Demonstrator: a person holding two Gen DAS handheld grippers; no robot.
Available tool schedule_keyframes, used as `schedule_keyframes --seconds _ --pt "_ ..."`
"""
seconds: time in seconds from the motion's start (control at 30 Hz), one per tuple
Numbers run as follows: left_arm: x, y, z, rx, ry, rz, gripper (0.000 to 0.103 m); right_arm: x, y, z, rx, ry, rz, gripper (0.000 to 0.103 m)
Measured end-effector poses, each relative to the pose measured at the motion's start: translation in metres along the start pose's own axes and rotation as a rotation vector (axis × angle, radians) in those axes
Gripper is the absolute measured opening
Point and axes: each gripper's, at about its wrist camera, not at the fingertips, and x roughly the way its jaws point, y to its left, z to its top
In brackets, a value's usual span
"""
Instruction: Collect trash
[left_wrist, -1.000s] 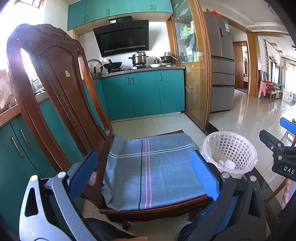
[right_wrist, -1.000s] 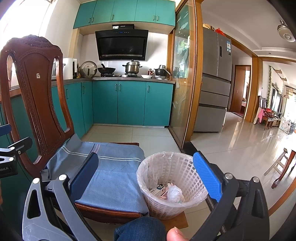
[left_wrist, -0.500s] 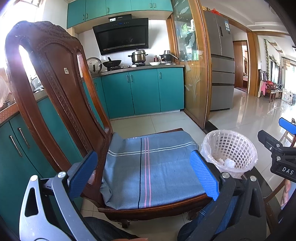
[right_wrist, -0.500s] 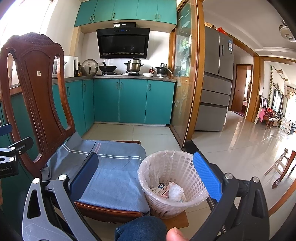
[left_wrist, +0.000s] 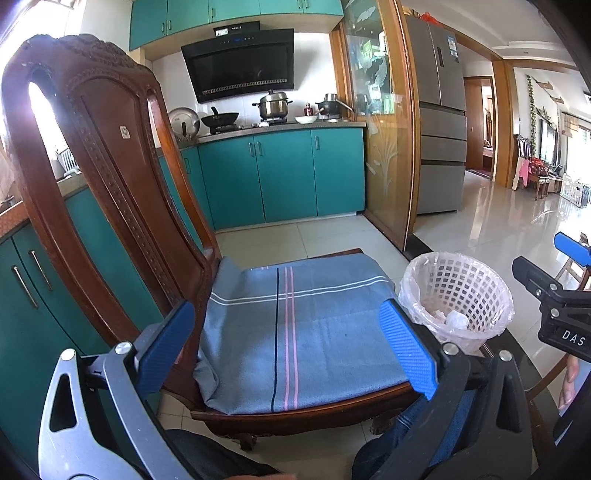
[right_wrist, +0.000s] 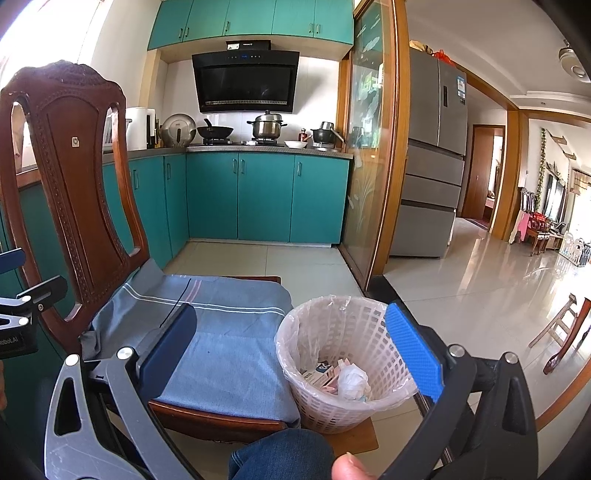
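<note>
Left wrist view: the left gripper (left_wrist: 291, 347) hangs over the carved wooden chair (left_wrist: 110, 192), fingers spread wide above its blue striped cloth (left_wrist: 295, 325), holding nothing. Just right of the seat stands the white lattice bin (right_wrist: 343, 369), trash (right_wrist: 343, 376) lying inside. The right gripper (right_wrist: 295, 350) frames it, fingers spread, empty.

Left gripper (left_wrist: 286, 345): grey metal linkage arms lower left, black arms lower right, round silver screw heads, textured blue finger pads (left_wrist: 408, 349). Right gripper (right_wrist: 290, 347): same build; its black mount at right edge of the left view bears white letters "DAS". Blue denim, probably a knee (right_wrist: 280, 456), bottom centre. Bare thumb tip (right_wrist: 349, 467) beside it.
</note>
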Motion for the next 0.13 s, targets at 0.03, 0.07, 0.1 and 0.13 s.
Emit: schedule_keyframes --seconds 0.03,0.07,0.1,0.13 --pt "0.0013 -0.0003 0.0000 -0.001 0.004 0.002 0.100 0.0017 0.0005 -0.0003 -0.001 0.004 0.000 0.100" --pt "0.0035 -0.0004 -0.0004 -0.002 0.009 0.003 0.100 0.0028 0.0006 -0.0005 -0.002 0.007 0.000 0.100" --pt "0.0059 -0.0004 -0.0007 -0.004 0.015 0.002 0.100 0.0042 0.0006 -0.0008 -0.002 0.010 0.001 0.100" --pt "0.0076 -0.0004 -0.0012 -0.006 0.020 0.001 0.100 0.0058 0.0008 -0.0009 -0.003 0.014 0.002 0.100"
